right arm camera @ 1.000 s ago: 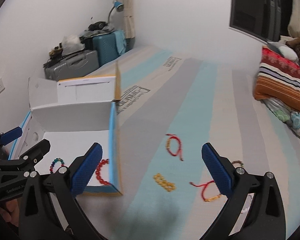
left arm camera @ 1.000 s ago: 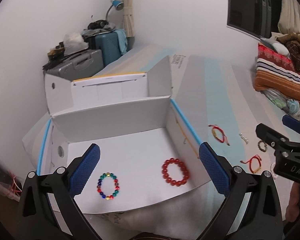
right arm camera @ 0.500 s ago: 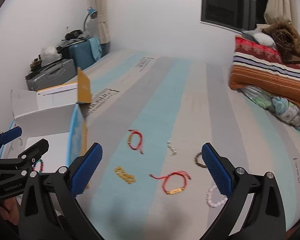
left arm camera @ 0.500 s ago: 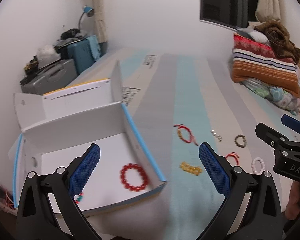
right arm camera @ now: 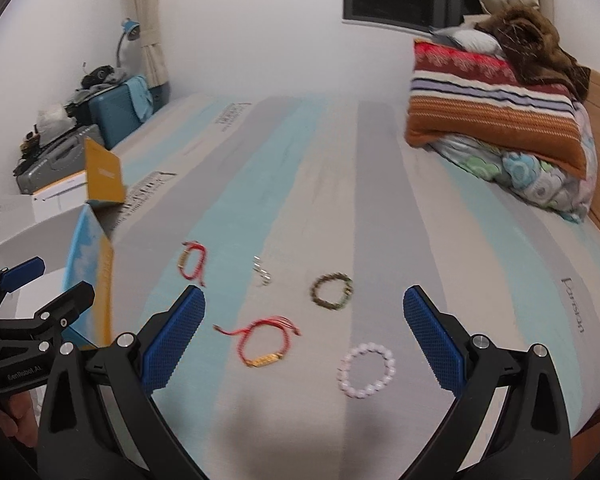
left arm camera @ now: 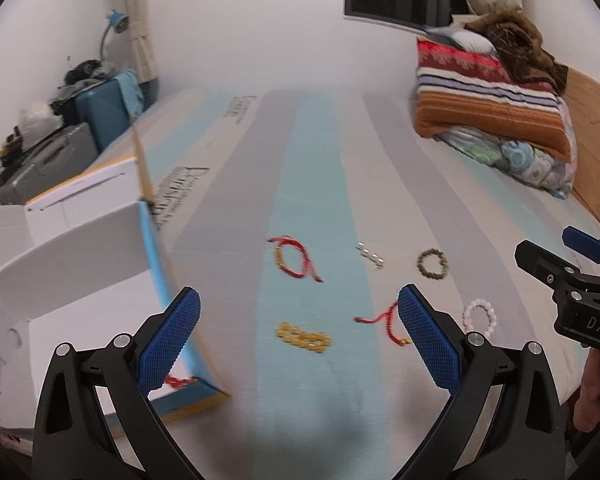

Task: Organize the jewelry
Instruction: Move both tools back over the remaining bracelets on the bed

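Nearest the lens in each wrist view, the blue-padded fingers stand spread wide with nothing between them: the left gripper (left arm camera: pixel 299 330) and the right gripper (right arm camera: pixel 304 326) both hover above the striped mattress (right arm camera: pixel 260 184). Between the left gripper's fingers lies the yellow bead bracelet (left arm camera: pixel 303 336), apart from both pads; a red cord bracelet with gold plate (right arm camera: pixel 265 340) lies partly behind the left gripper's right pad and sits between the right gripper's fingers. The pale pink bead bracelet (right arm camera: pixel 366 370) rests just inside the right gripper's right finger. Farther off lie the dark green bead bracelet (right arm camera: pixel 332 291), a short string of pearls (right arm camera: pixel 262 272) and a second red cord bracelet (left arm camera: pixel 295 258). At left stands the open white cardboard box (left arm camera: pixel 80 248), a red bead bracelet (left arm camera: pixel 178 381) showing inside it. Folded blankets (right arm camera: pixel 496 116) lie beyond.
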`<state>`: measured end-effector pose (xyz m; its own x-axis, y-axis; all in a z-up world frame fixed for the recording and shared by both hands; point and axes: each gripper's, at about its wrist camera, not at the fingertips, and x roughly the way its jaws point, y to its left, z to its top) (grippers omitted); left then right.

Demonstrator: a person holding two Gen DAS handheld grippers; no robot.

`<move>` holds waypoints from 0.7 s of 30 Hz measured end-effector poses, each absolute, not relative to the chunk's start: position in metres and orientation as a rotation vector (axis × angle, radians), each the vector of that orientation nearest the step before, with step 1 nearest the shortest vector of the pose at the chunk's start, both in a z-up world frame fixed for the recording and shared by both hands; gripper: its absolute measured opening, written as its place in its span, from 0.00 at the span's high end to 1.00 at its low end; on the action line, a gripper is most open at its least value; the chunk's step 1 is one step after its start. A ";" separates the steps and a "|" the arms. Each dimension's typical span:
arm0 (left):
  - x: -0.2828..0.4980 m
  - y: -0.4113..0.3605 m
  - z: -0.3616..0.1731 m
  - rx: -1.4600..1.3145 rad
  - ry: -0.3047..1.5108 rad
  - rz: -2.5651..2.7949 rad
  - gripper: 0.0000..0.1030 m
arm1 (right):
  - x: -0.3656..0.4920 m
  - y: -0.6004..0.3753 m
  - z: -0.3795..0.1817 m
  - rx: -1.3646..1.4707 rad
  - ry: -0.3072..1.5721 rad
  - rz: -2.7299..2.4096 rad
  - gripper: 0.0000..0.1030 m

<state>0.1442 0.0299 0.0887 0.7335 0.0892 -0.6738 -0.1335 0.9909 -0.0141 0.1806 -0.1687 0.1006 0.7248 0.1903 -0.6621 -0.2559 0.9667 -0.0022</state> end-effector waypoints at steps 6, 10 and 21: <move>0.163 0.012 0.068 -0.053 0.774 0.107 0.05 | 0.190 -0.199 0.077 -0.082 0.762 0.203 0.07; 0.177 0.011 0.049 -0.075 0.811 0.106 0.05 | 0.198 -0.212 0.060 -0.076 0.792 0.185 0.07; 0.203 0.024 -0.013 -0.123 0.902 0.127 0.06 | 0.214 -0.233 -0.001 -0.063 0.896 0.160 0.07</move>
